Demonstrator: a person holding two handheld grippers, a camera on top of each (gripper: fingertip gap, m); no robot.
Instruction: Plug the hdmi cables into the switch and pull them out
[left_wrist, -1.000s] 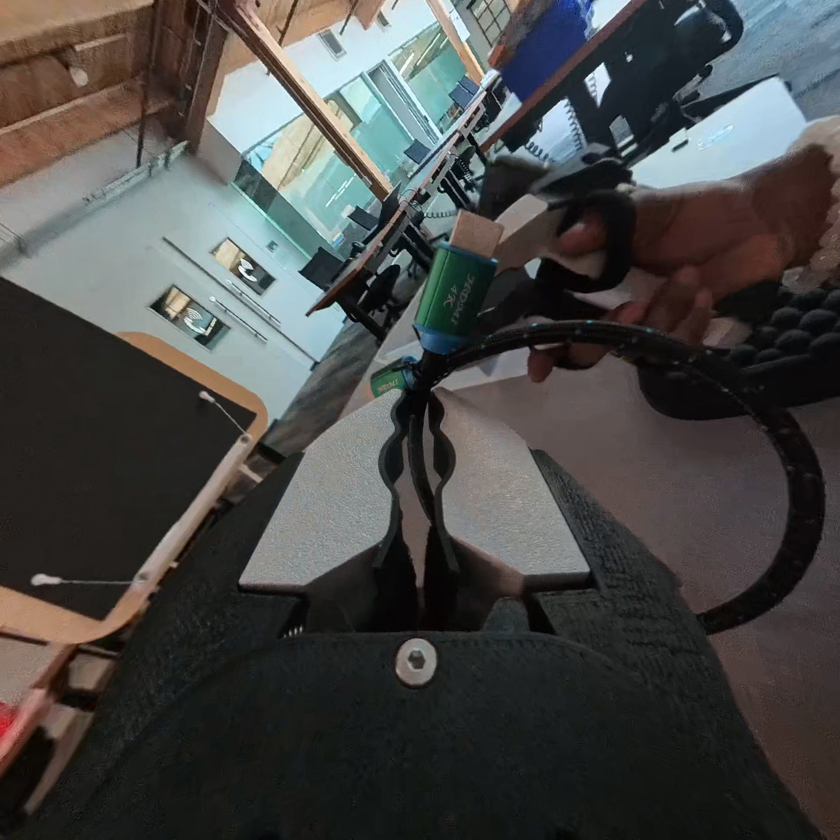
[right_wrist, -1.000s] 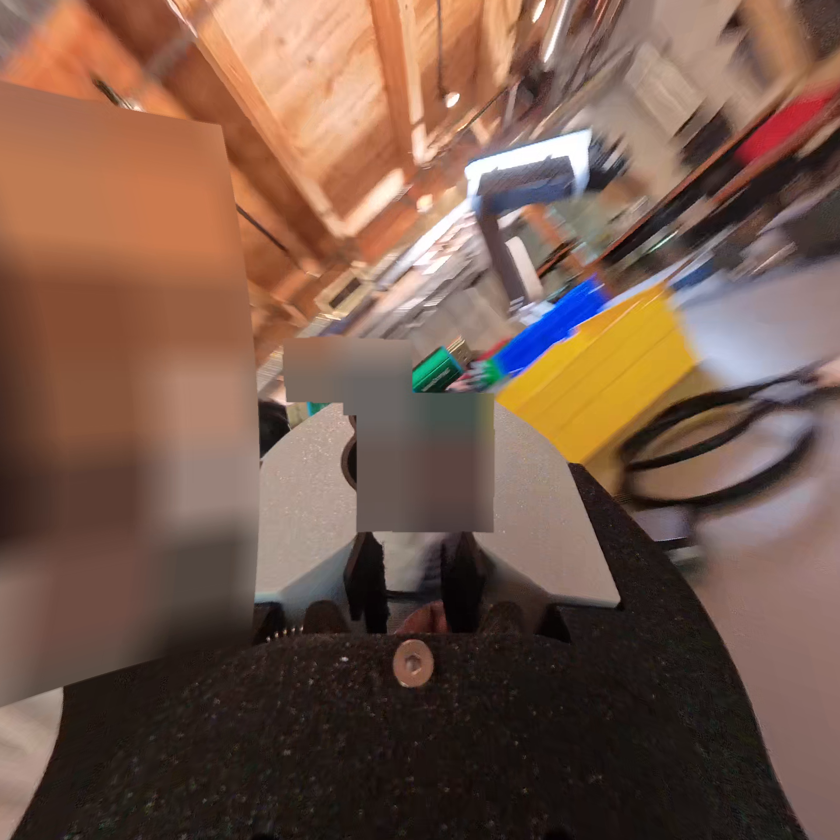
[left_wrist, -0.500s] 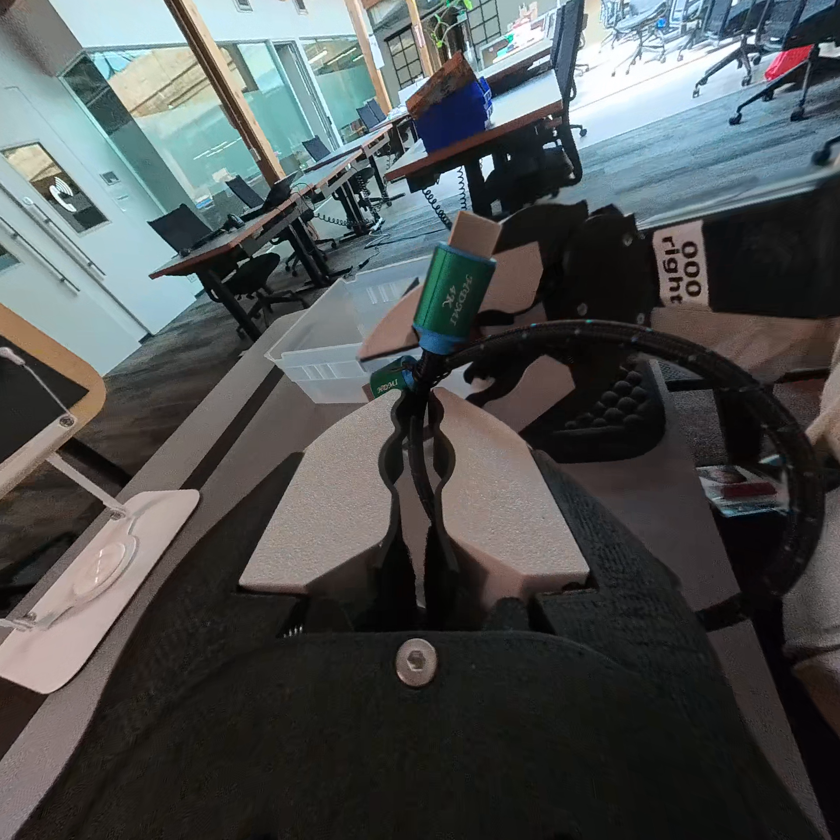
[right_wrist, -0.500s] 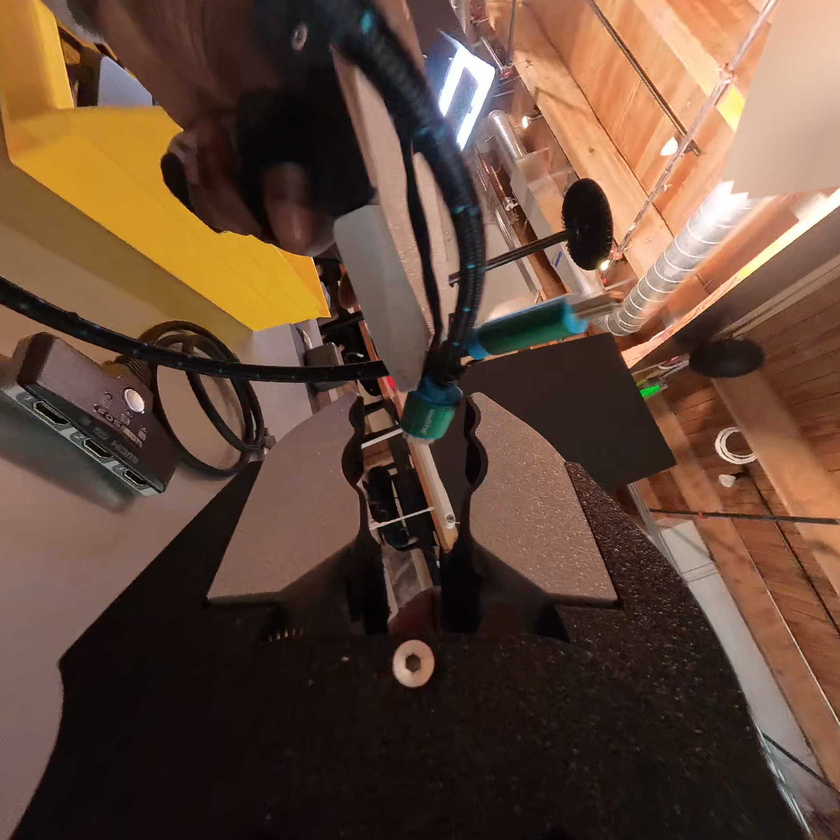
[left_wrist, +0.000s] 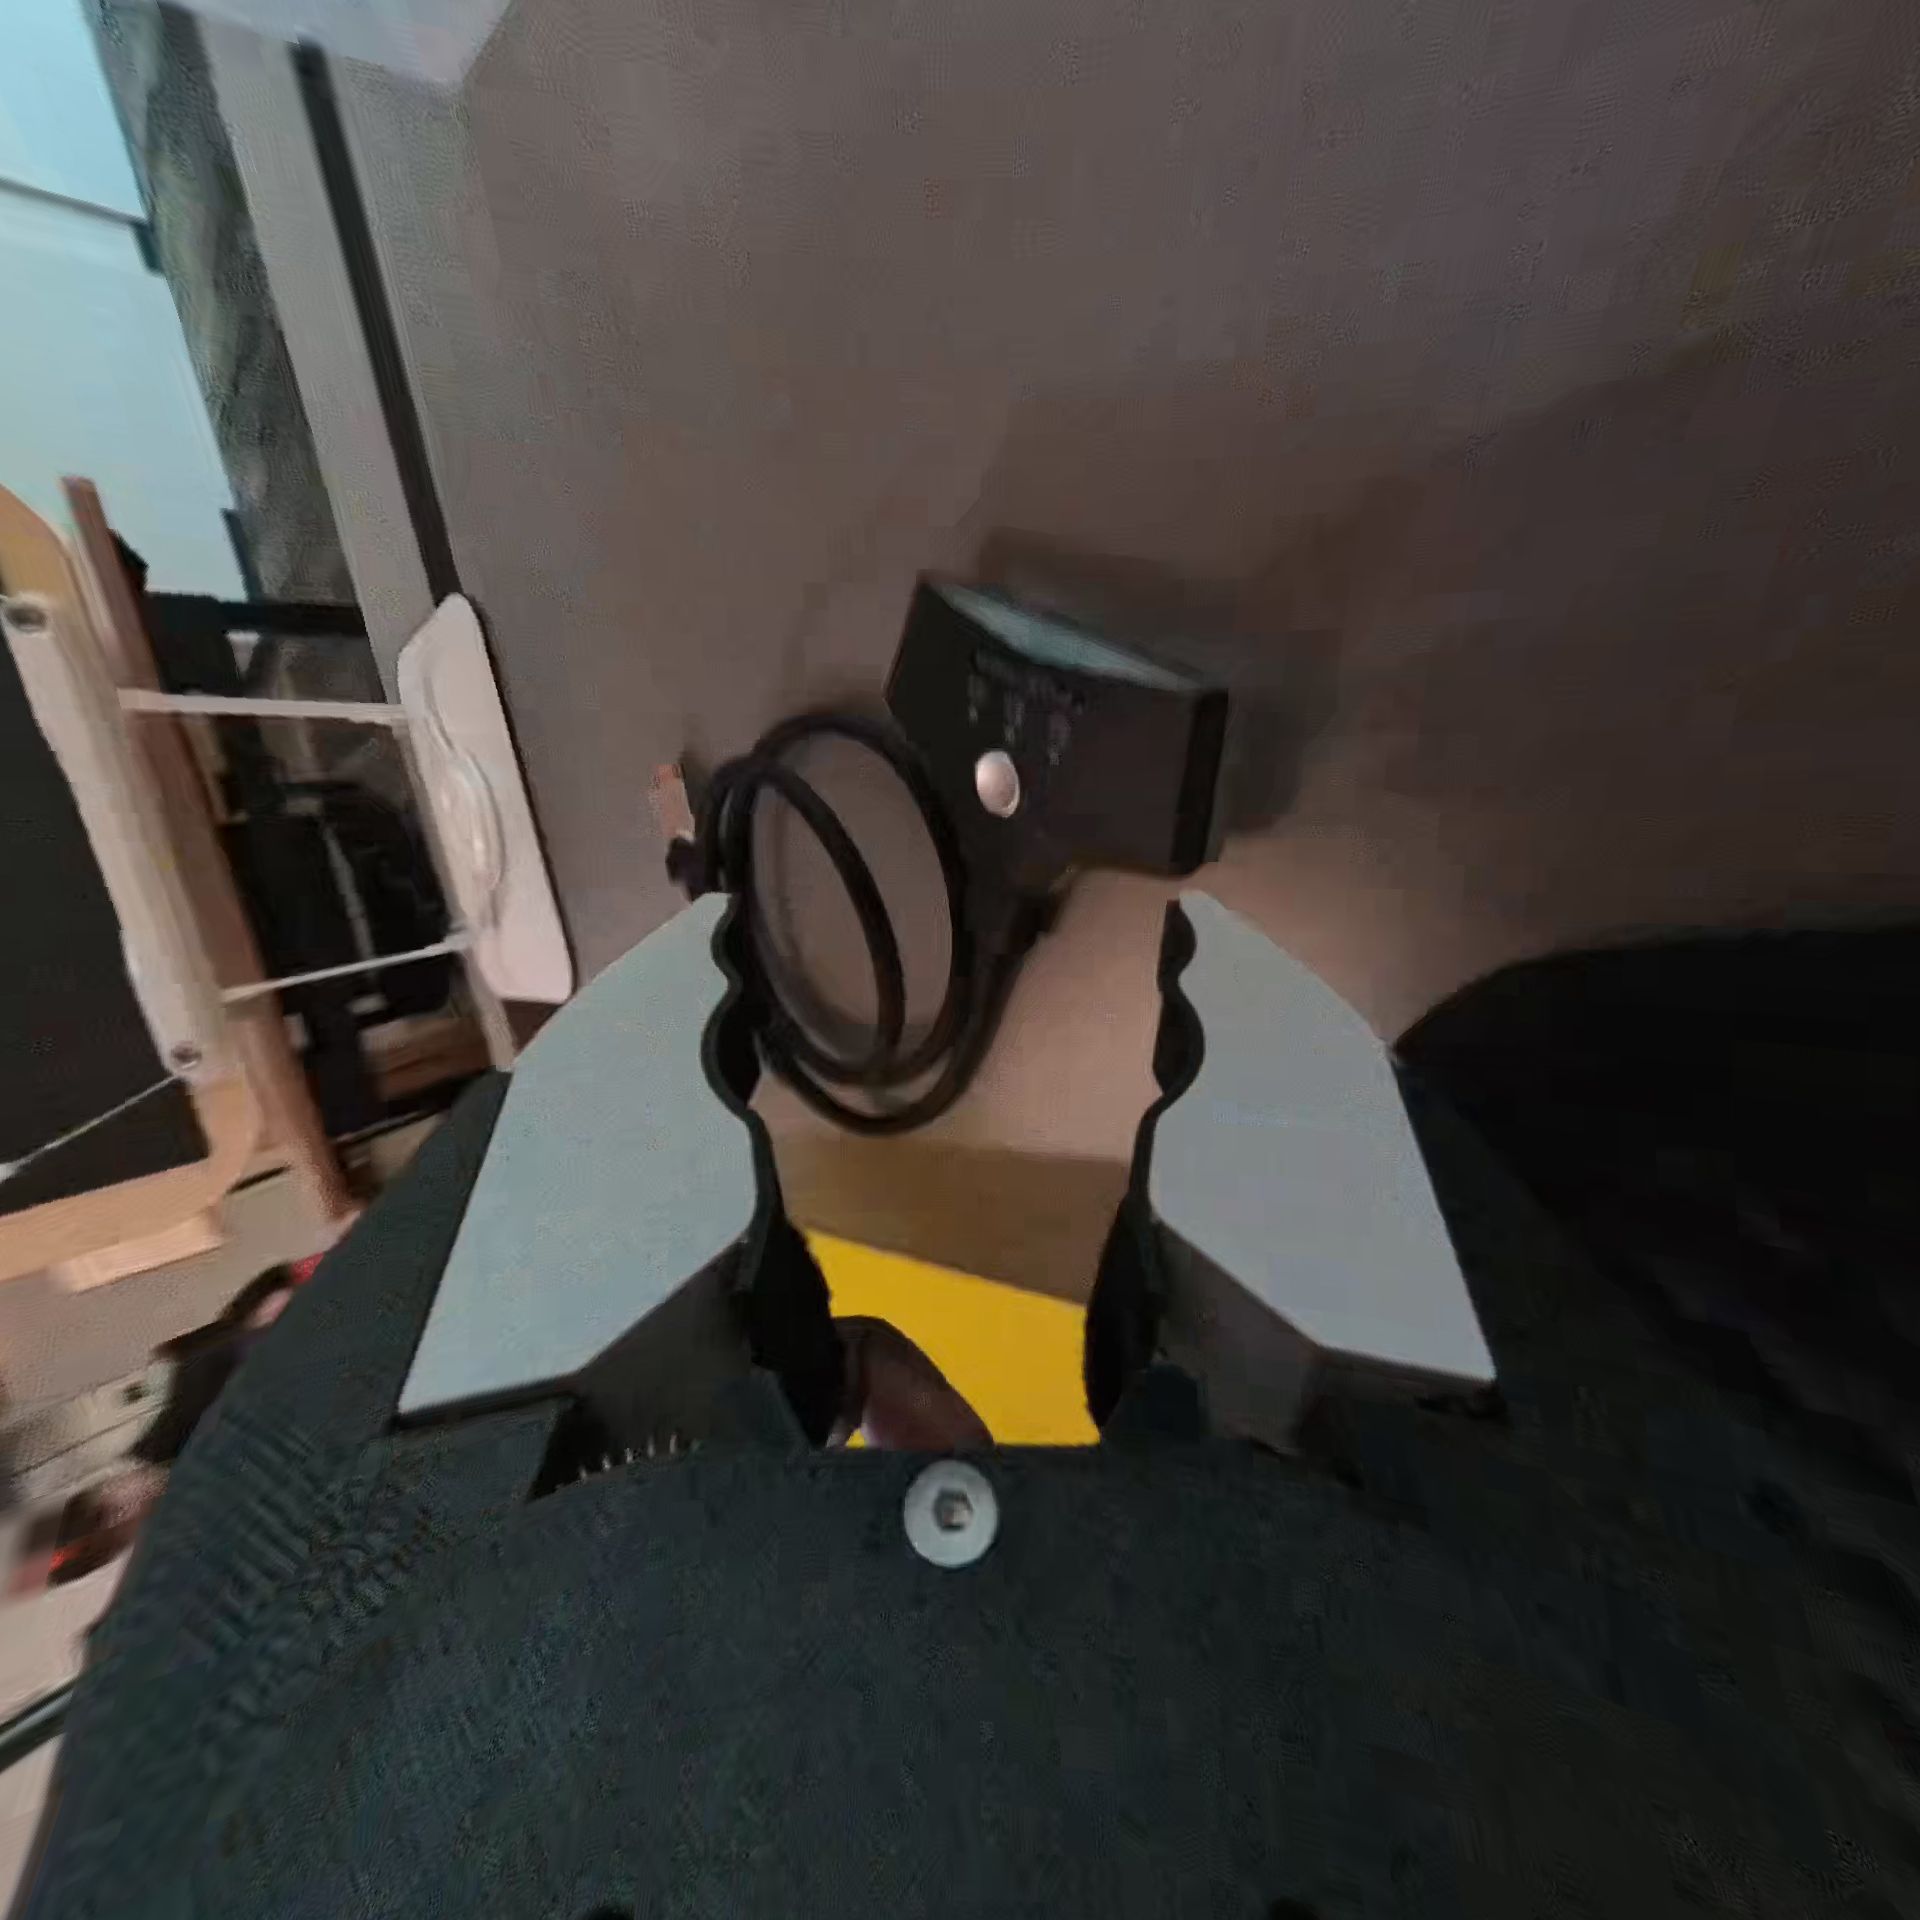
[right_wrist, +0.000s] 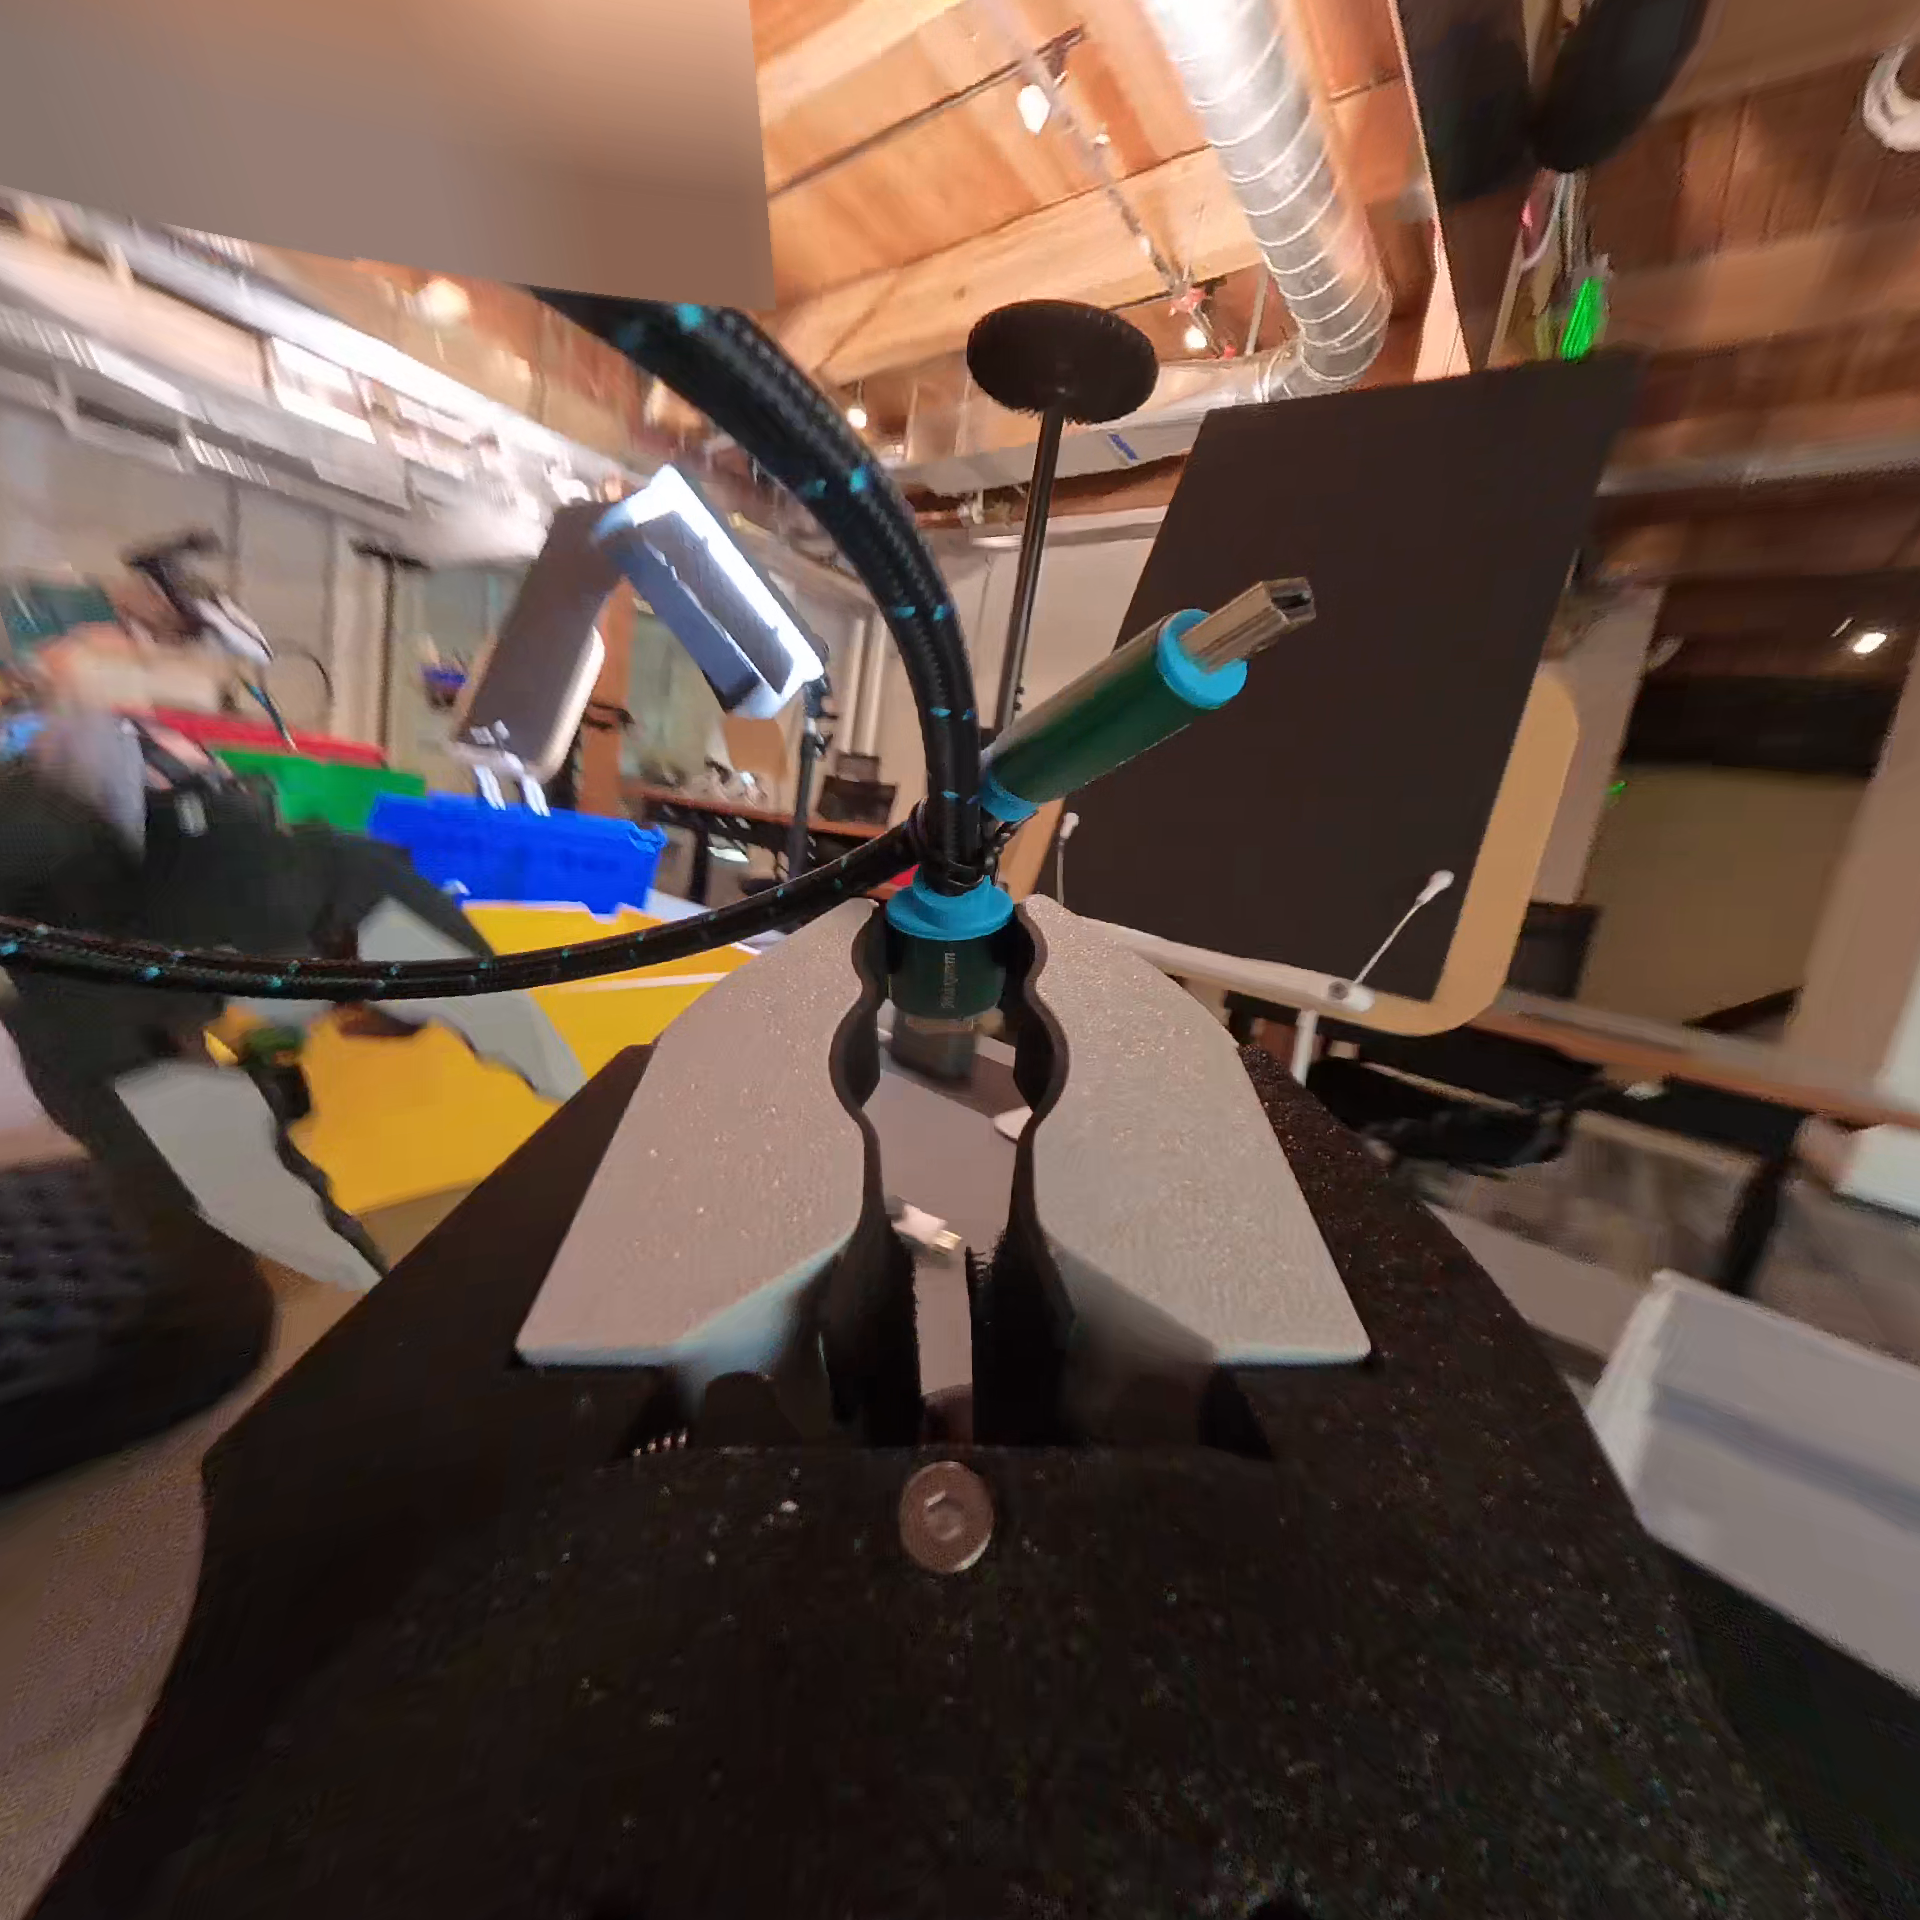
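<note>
My right gripper (right_wrist: 945, 920) is shut on a green HDMI plug (right_wrist: 943, 971) with a blue collar, both pads pressing its sides. The braided black cable (right_wrist: 831, 488) loops up from it, and its second green plug (right_wrist: 1117, 707) points up to the right, free in the air. My left gripper (left_wrist: 951, 914) is open wide and empty. It is tilted over the black switch (left_wrist: 1081, 748), which lies on the table with its thin black lead (left_wrist: 842, 935) coiled beside it, just beyond the fingertips. The left gripper also shows, blurred, in the right wrist view (right_wrist: 343, 1091).
A yellow bin (right_wrist: 416, 1101) and a blue bin (right_wrist: 520, 852) stand to the left in the right wrist view. A black board on a wooden frame (right_wrist: 1351, 675) stands behind the plugs. A white tray (right_wrist: 1766, 1423) is at the right. The yellow bin (left_wrist: 966, 1340) shows under the left fingers.
My left gripper let go of the cable, opened wide and swung down toward the switch. My right gripper closed on the green plug and now carries the cable.
</note>
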